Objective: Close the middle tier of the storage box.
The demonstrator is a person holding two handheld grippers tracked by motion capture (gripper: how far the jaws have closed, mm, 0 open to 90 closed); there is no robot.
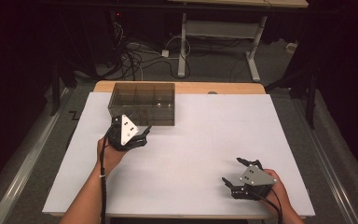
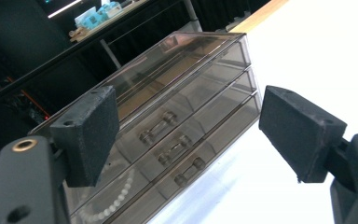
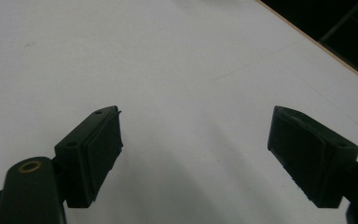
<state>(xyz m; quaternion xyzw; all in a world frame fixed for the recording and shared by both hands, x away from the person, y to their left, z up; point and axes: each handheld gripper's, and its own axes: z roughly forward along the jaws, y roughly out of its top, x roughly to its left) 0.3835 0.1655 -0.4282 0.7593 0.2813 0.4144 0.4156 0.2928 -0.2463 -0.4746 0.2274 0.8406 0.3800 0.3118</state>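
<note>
Smoky drawer box [image 1: 142,103] before left tongs [image 1: 142,134]

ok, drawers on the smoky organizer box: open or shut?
Shut. In the left gripper view all three drawer fronts sit flush in the organizer box, none pulled out. The left gripper is open before them.

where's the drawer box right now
In the high view the drawer box sits at the table's far left, just beyond the left claw, which faces its drawer fronts.
</note>
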